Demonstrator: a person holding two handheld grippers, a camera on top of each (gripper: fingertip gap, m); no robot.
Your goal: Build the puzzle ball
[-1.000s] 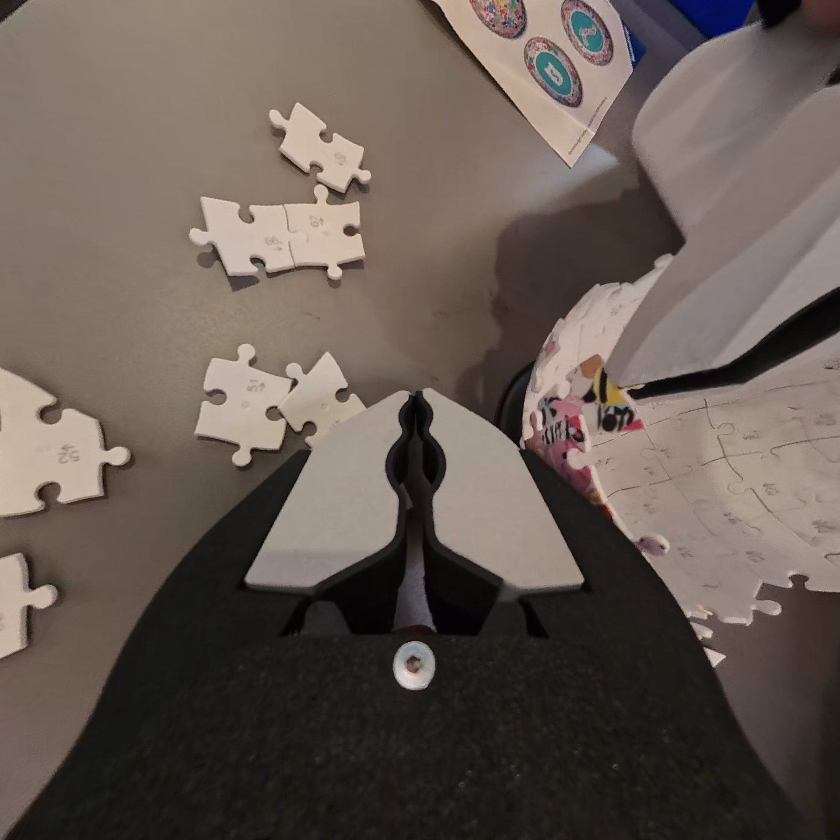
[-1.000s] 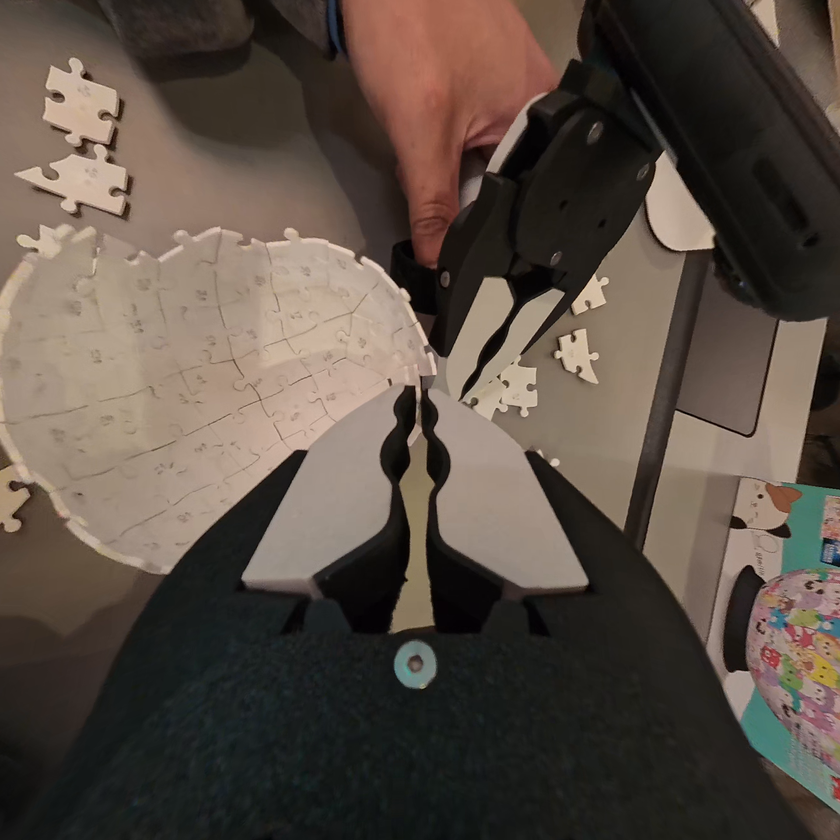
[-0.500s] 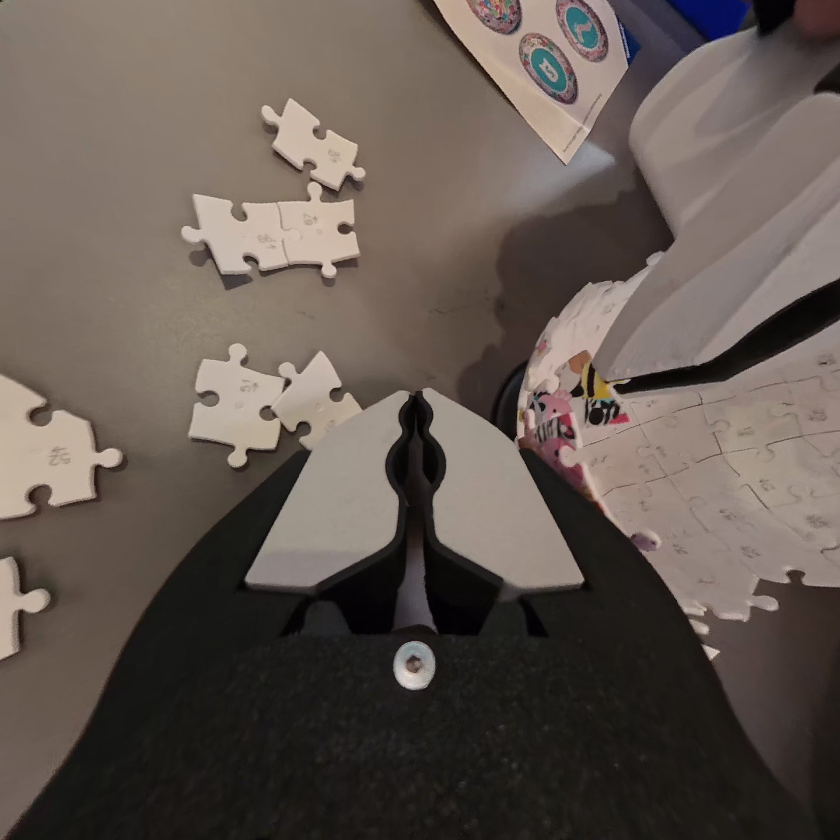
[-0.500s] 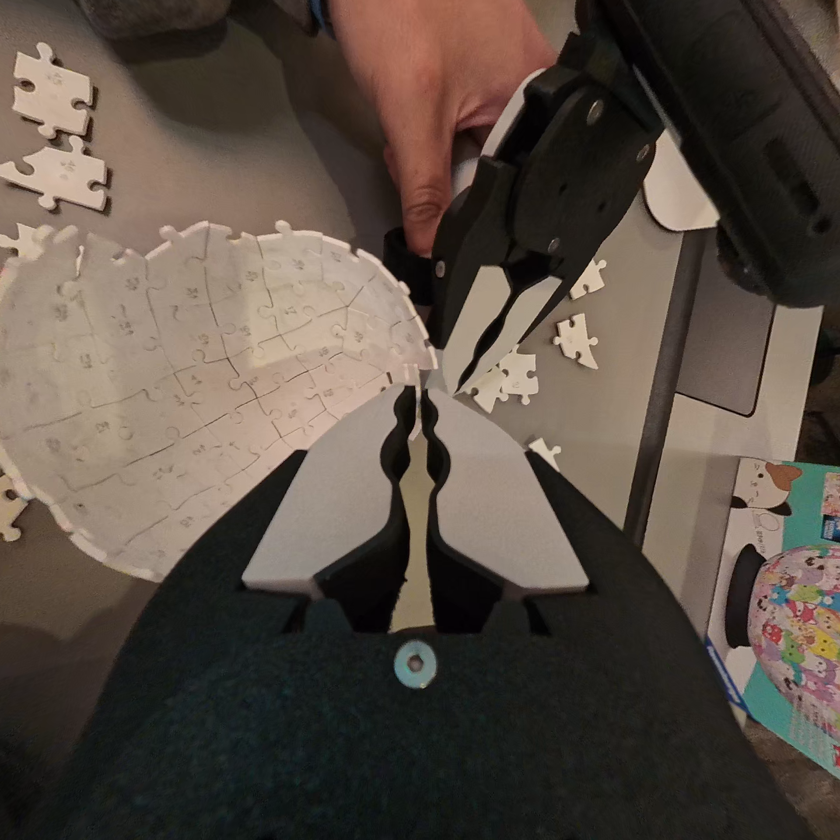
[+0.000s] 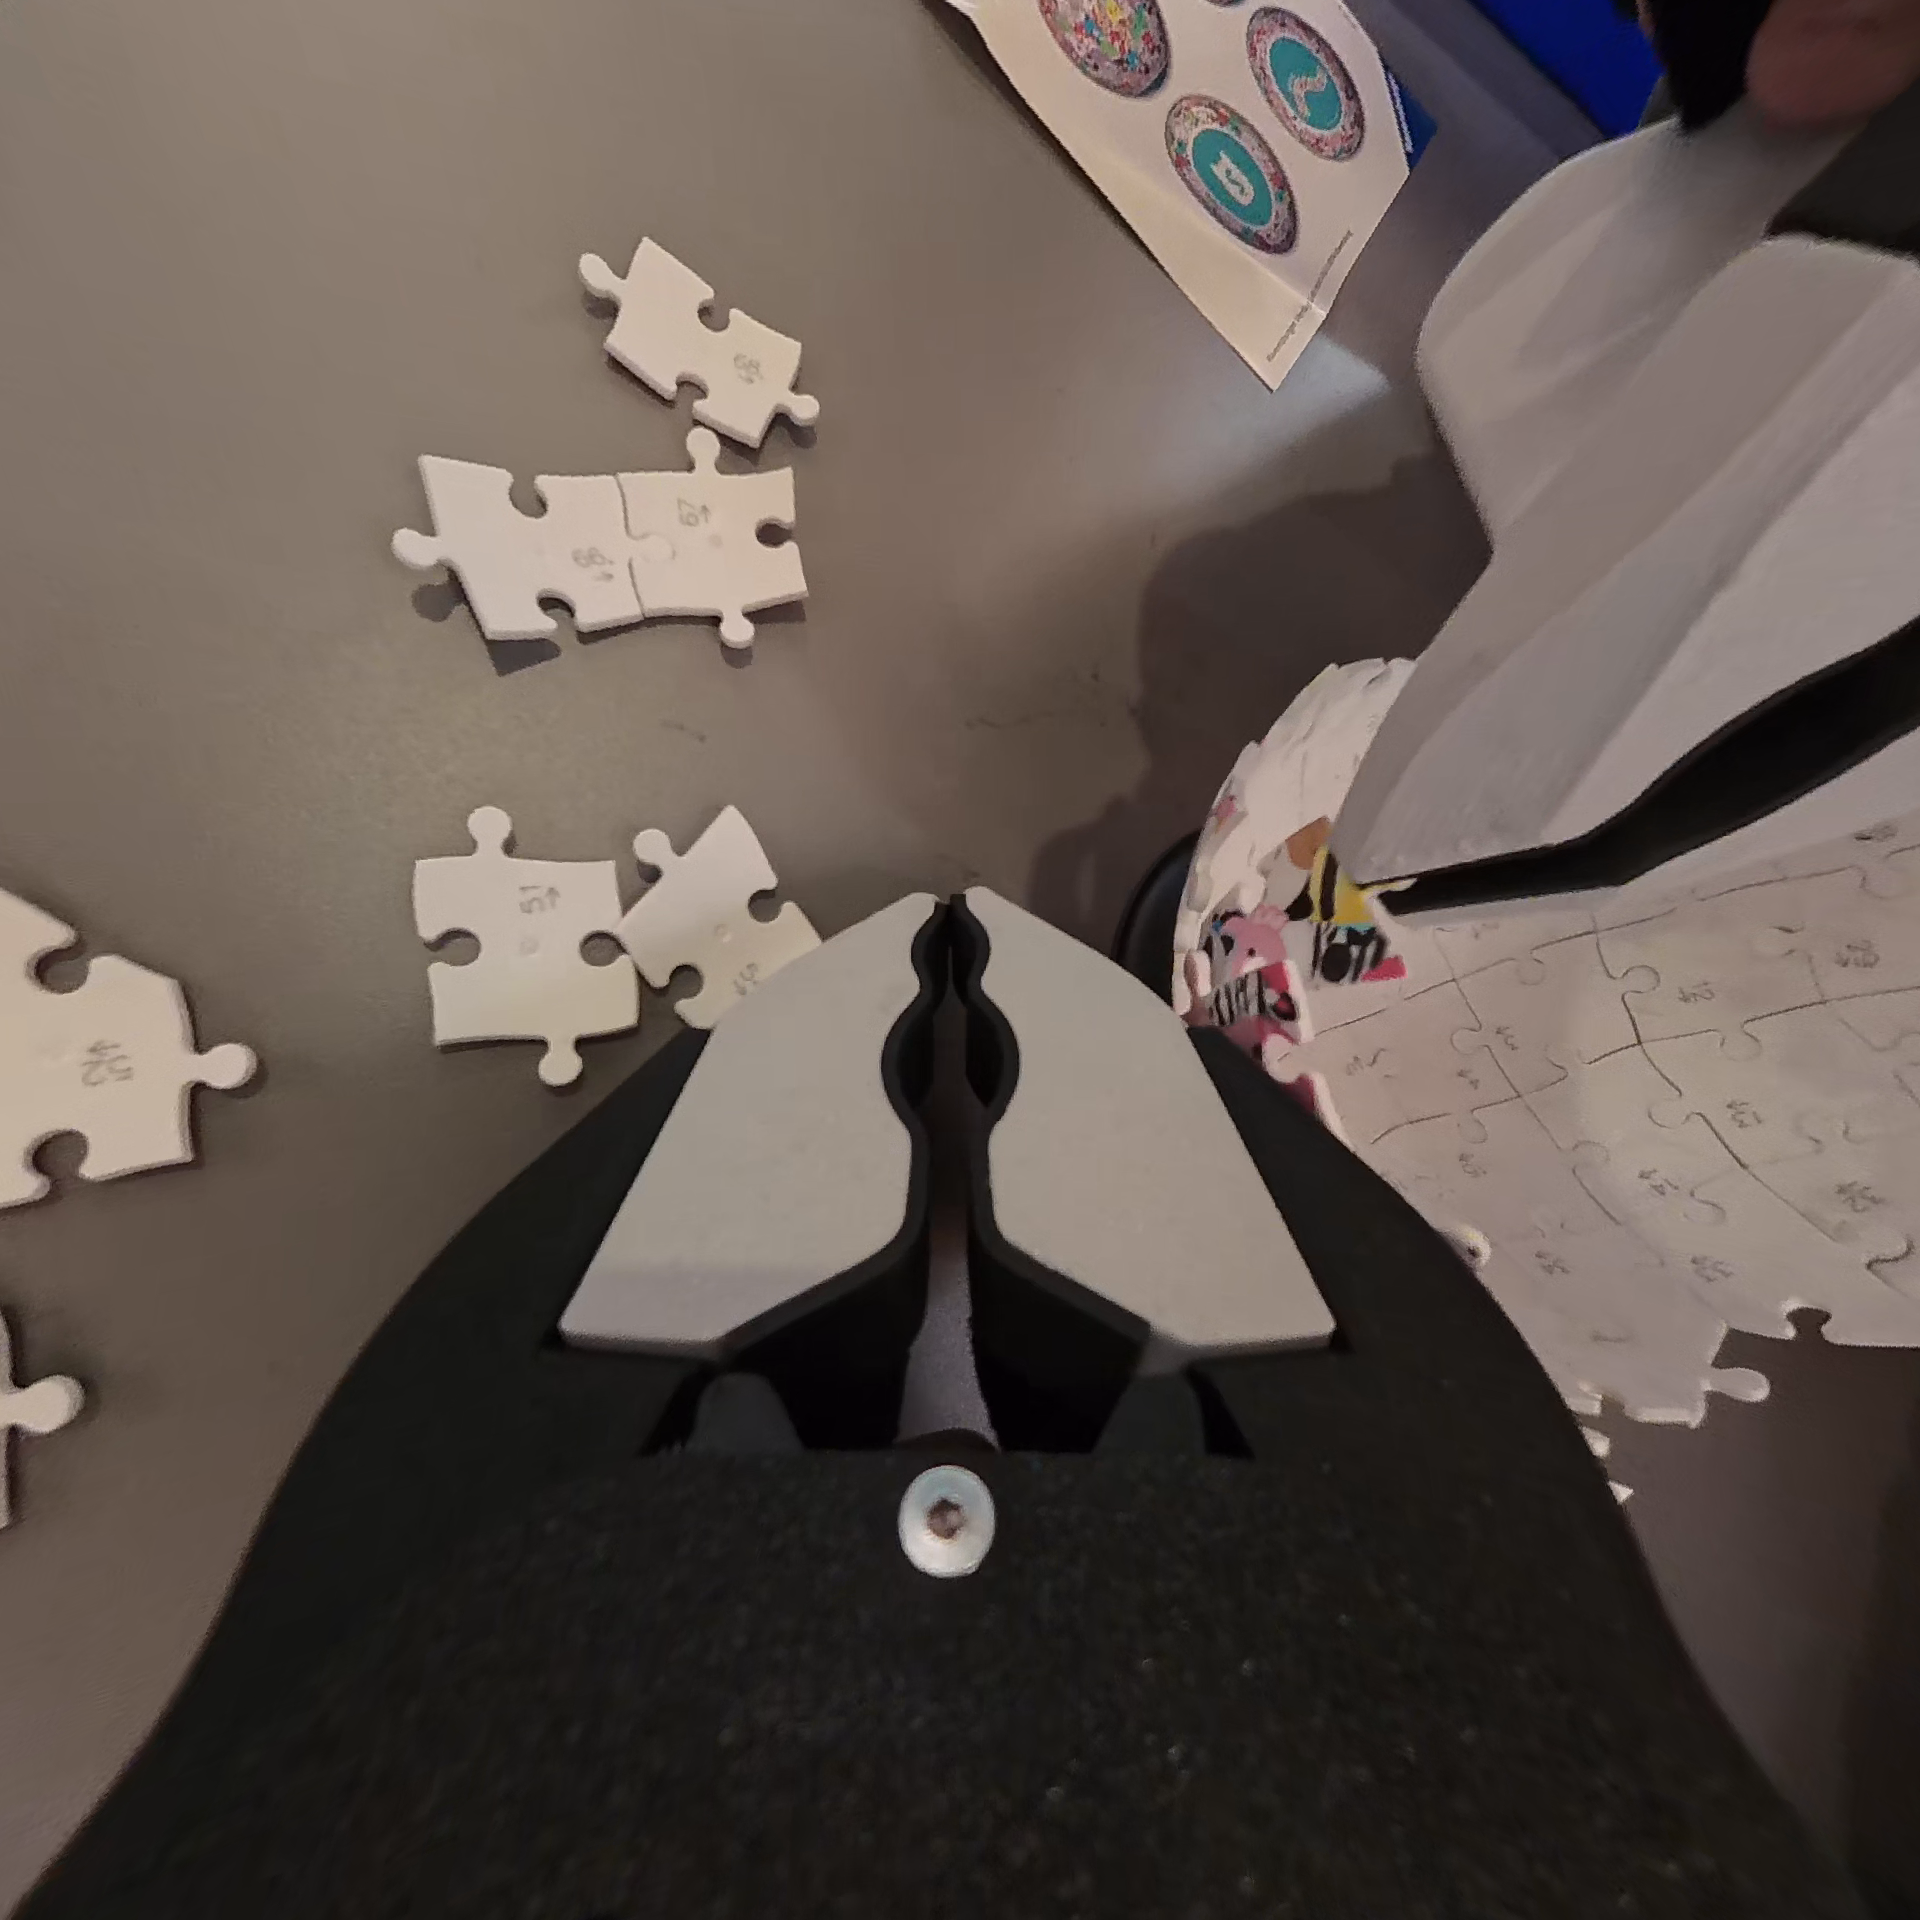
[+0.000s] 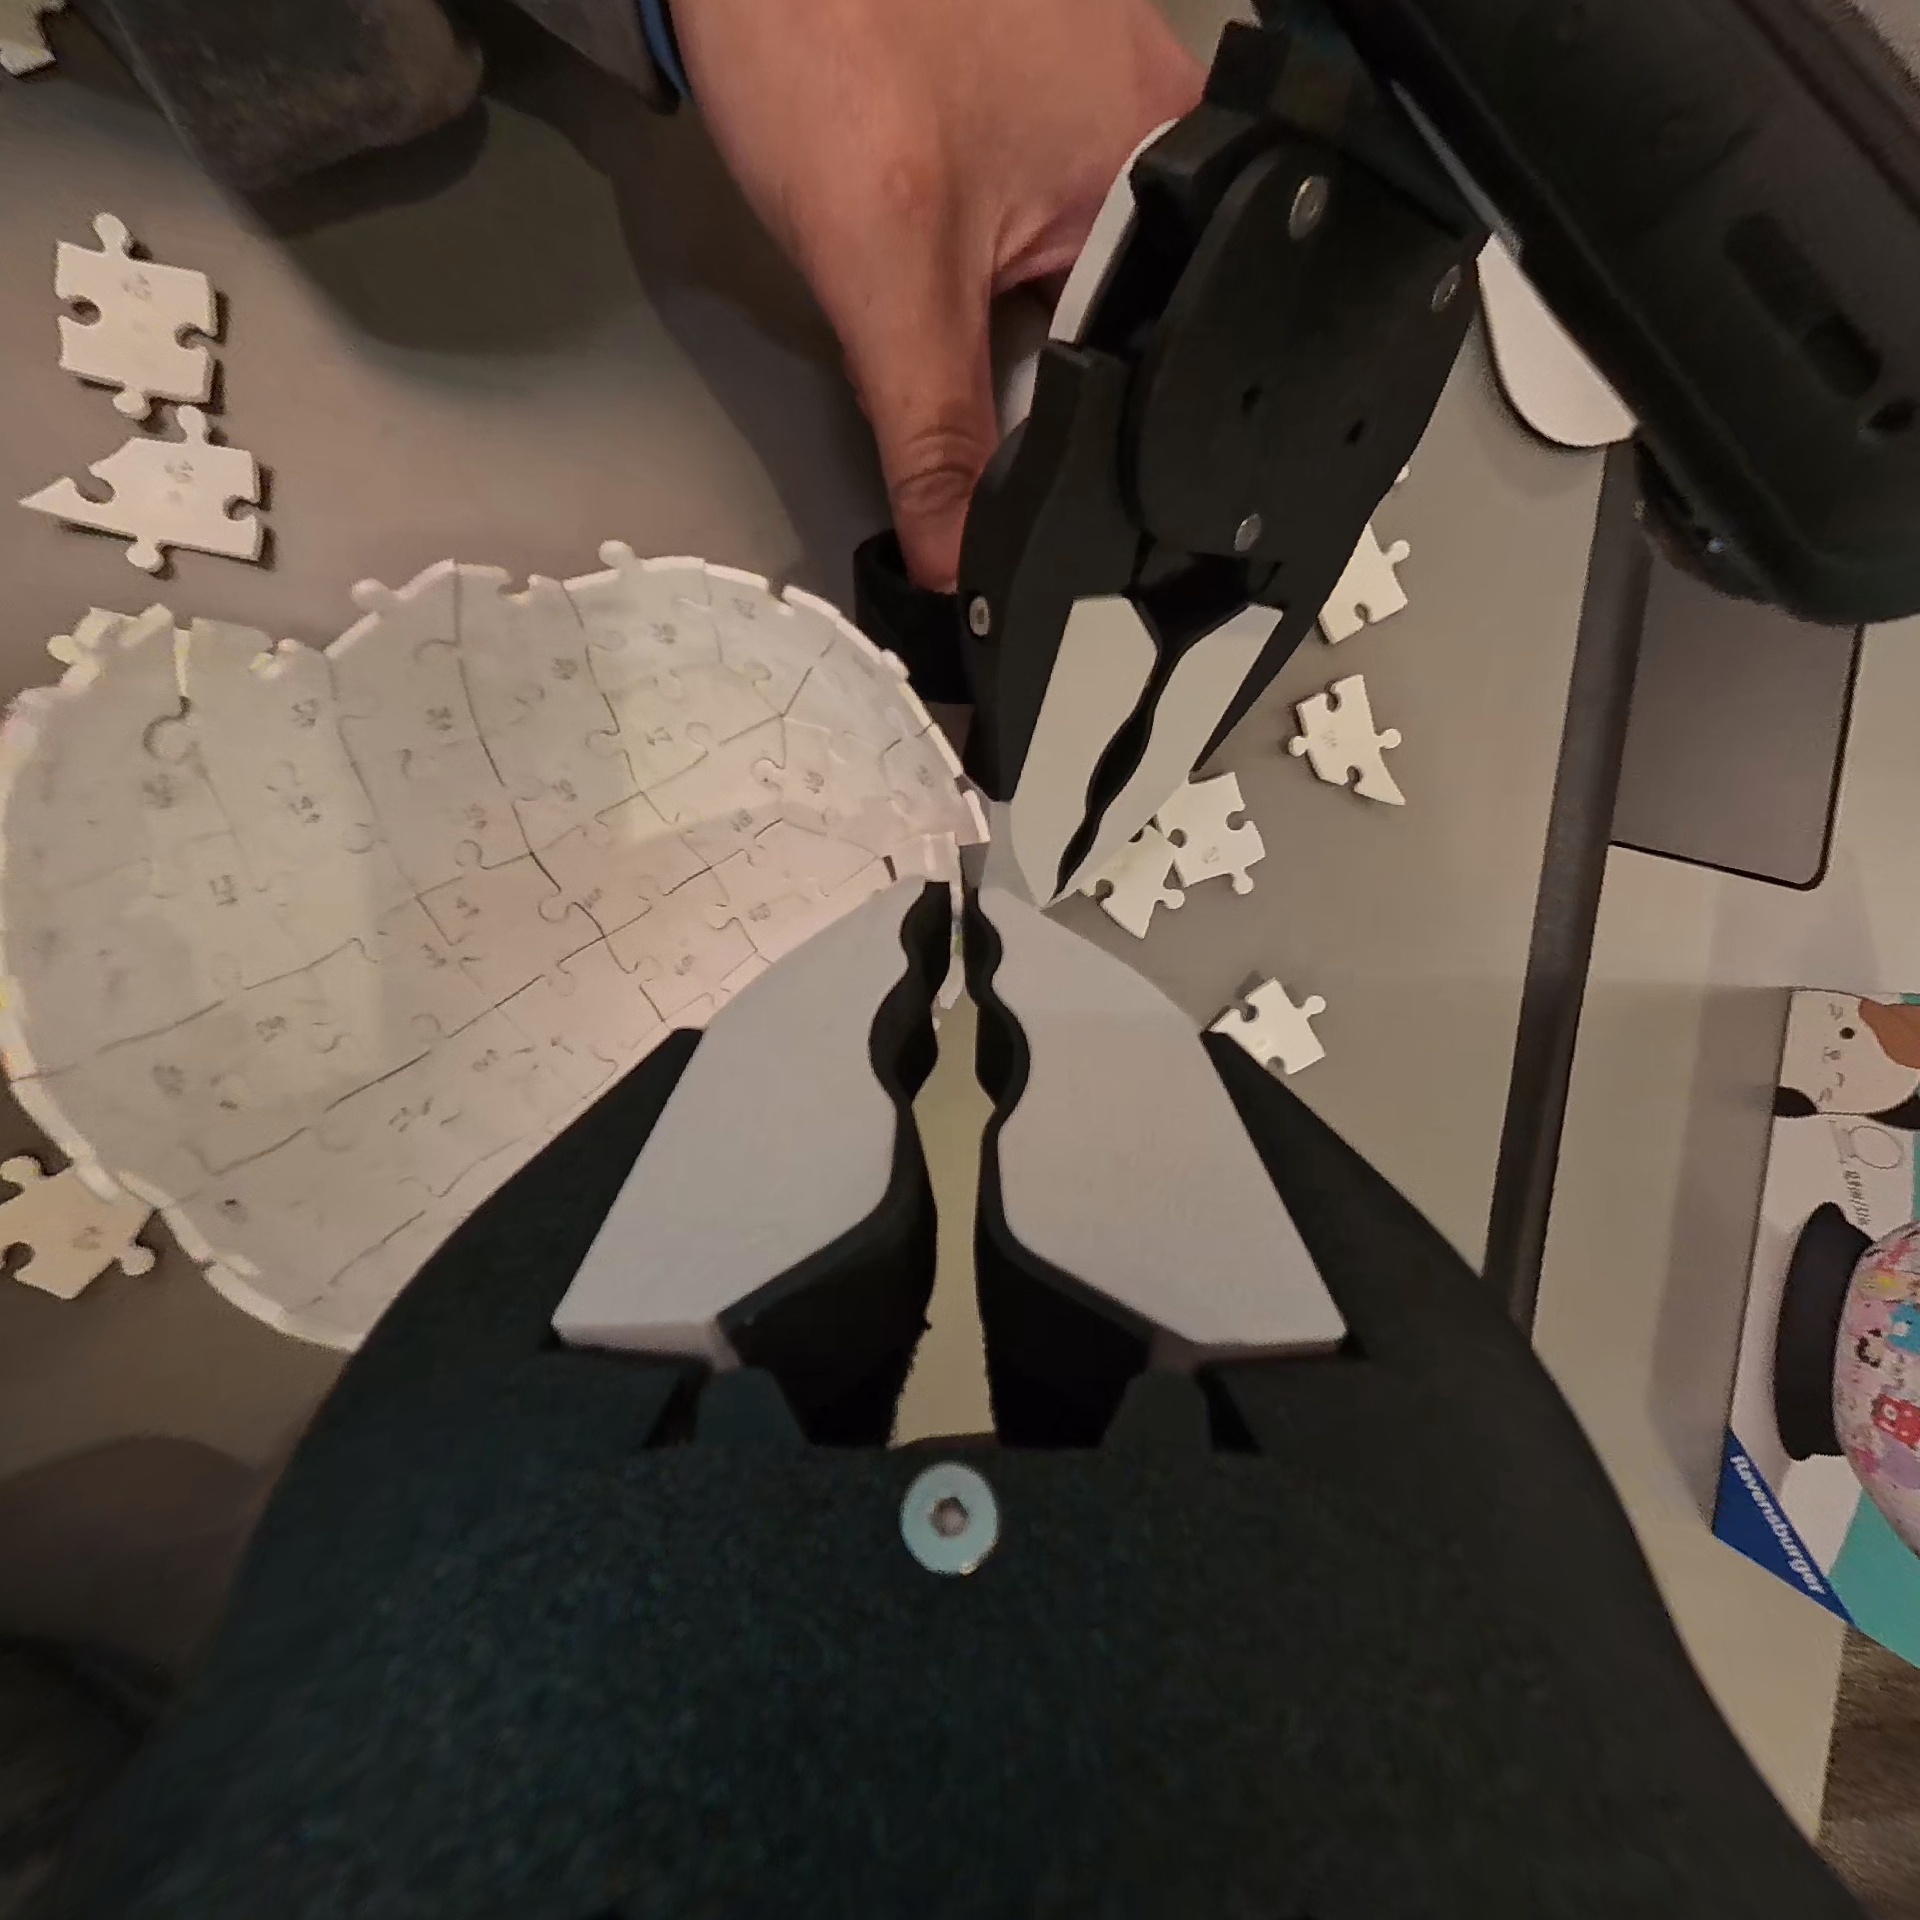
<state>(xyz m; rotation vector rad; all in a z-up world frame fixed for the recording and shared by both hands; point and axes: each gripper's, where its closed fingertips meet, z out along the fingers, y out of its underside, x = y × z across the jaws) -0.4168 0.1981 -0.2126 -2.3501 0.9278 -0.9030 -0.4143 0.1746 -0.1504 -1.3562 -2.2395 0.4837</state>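
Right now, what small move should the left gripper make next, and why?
Probably open the left gripper and lower it onto the nearest loose piece. Its jaws are shut and look empty, just beside that piece. The right gripper seems to pinch the rim of the half ball, so the ball looks steadied for a new piece.

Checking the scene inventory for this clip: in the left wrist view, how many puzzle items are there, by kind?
Single loose pieces: 5
Joined pair of pieces: 1
Partly built ball: 1
Total: 7
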